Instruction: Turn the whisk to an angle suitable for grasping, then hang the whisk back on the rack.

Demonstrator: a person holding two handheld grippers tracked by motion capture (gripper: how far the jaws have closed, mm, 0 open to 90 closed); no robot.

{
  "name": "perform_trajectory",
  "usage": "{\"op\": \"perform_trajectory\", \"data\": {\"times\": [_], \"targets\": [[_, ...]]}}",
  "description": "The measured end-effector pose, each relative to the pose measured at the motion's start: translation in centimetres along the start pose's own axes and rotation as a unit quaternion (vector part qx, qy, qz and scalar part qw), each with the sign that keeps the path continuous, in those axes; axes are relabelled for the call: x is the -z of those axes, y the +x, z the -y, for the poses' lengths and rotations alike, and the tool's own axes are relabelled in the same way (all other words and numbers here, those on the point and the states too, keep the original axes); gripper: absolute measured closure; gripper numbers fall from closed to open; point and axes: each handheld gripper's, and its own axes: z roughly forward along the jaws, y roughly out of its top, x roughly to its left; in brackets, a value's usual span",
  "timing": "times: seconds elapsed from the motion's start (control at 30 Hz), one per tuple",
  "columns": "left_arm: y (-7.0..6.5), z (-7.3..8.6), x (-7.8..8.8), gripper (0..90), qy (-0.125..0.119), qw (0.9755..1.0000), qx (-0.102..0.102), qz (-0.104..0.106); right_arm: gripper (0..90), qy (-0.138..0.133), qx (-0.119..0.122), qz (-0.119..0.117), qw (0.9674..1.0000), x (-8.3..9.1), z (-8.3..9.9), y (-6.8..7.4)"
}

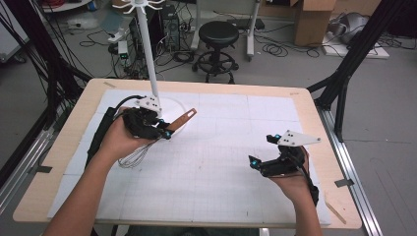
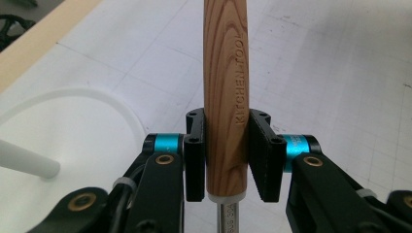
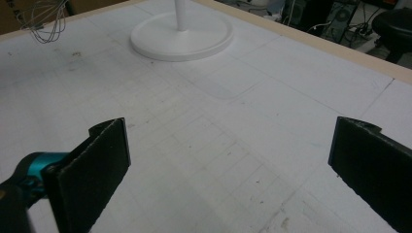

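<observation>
High view: the left gripper point(image 1: 164, 132) is raised above the white mat point(image 1: 211, 167) on the table point(image 1: 74, 123), just in front of the round base of the white stand point(image 1: 173, 109). Its jaws are clamped on the whisk point(image 1: 147, 142); the wooden handle slants up toward the right, and the wire loops hang below the left hand point(image 1: 120, 140). The right gripper point(image 1: 261, 153) is well apart, at the table's right side, jaws spread with nothing between them.

Left gripper view: both pads point(image 2: 195, 160) press the sides of the wooden handle point(image 2: 226, 92), stamped "KITCHEN TOOL", just above its metal shaft. The stand's base lies at the left.

Right gripper view: the jaws stand wide apart above bare mat; farther off are the stand's base point(image 3: 182, 39) and the whisk's wire loops point(image 3: 47, 19).
</observation>
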Motion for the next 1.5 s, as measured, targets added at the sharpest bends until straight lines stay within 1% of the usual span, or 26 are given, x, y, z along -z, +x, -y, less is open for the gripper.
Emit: {"op": "perform_trajectory", "data": {"times": [0.1,0.13,0.23,0.27,0.3,0.37,0.53,0.6,0.63,0.73,0.83,0.93,1.03,1.1,1.17,1.27,1.33,1.37,1.4,1.5], "targets": [[0.1,-0.1,0.6,70.7,-0.004,1.0,-0.003,-0.003,0.3,-0.006,-0.001,0.0,1.0,0.0,-0.1,-0.2],[0.1,-0.2,0.7,70.7,-0.007,1.0,-0.001,-0.004,0.3,-0.006,-0.003,0.0,1.0,-0.1,-0.2,-0.3],[0.2,-0.3,1.2,70.6,-0.013,0.9999,-0.005,-0.004,0.3,-0.003,-0.002,-0.002,1.0,-0.3,-0.2,-0.3],[0.2,-0.4,1.3,70.6,-0.013,0.9999,-0.007,-0.004,0.3,-0.002,-0.001,-0.003,1.0,-0.4,-0.2,-0.3],[0.2,-0.5,1.5,70.7,-0.018,0.9998,-0.006,-0.004,0.3,-0.001,0.001,-0.004,1.0,-0.3,-0.2,-0.2],[0.3,-0.5,1.7,70.6,-0.021,0.9997,-0.009,-0.001,0.3,-0.004,-0.001,-0.003,1.0,-0.3,-0.2,-0.2],[0.3,-0.5,1.9,70.6,-0.03,0.9995,-0.01,0.001,0.3,-0.004,0.001,-0.001,1.0,-0.1,-0.3,-0.1],[0.3,-0.6,1.9,70.6,-0.032,0.9994,-0.013,-0.002,0.3,-0.002,0.001,-0.002,1.0,-0.2,-0.3,-0.1],[0.3,-0.6,1.9,70.6,-0.034,0.9994,-0.01,-0.002,0.3,-0.002,0.003,-0.002,1.0,-0.3,-0.3,-0.1],[0.4,-0.5,2.0,70.6,-0.034,0.9994,-0.011,-0.002,0.3,0.001,0.004,-0.002,1.0,-0.4,-0.3,-0.1],[0.5,-0.6,2.1,70.6,-0.042,0.999,-0.011,-0.002,0.3,-0.001,0.001,-0.002,1.0,-0.3,-0.3,-0.1],[0.7,-0.5,2.3,70.6,-0.056,0.9984,-0.006,-0.001,0.3,0.002,0.0,-0.002,1.0,-0.5,-0.2,-0.1],[0.9,-0.4,2.6,70.6,-0.06,0.9981,-0.006,-0.008,0.3,0.005,0.002,-0.002,1.0,-0.6,-0.1,-0.1],[0.9,-0.4,2.9,70.6,-0.069,0.9975,-0.007,-0.011,0.2,0.005,0.003,-0.003,1.0,-0.7,-0.1,0.0],[0.9,-0.4,3.2,70.6,-0.086,0.9962,-0.001,-0.009,0.3,0.008,0.005,-0.004,0.9999,-0.9,-0.1,0.0],[1.1,-0.5,3.8,70.6,-0.117,0.9931,0.005,-0.005,0.3,0.008,0.006,-0.005,0.9999,-0.8,-0.1,0.1],[1.1,-0.7,4.1,70.6,-0.131,0.9913,0.008,-0.003,0.3,0.005,0.005,-0.005,1.0,-0.6,-0.2,0.1],[1.0,-0.7,4.1,70.6,-0.137,0.9905,0.012,-0.002,0.3,0.002,0.006,-0.004,1.0,-0.4,-0.2,0.2],[1.1,-0.8,4.3,70.6,-0.139,0.9903,0.008,-0.003,0.3,-0.001,0.006,-0.004,1.0,-0.4,-0.3,0.2],[1.1,-0.9,4.7,70.6,-0.146,0.9892,0.009,-0.012,0.3,0.0,0.006,-0.004,1.0,-0.3,-0.3,0.2]]}}
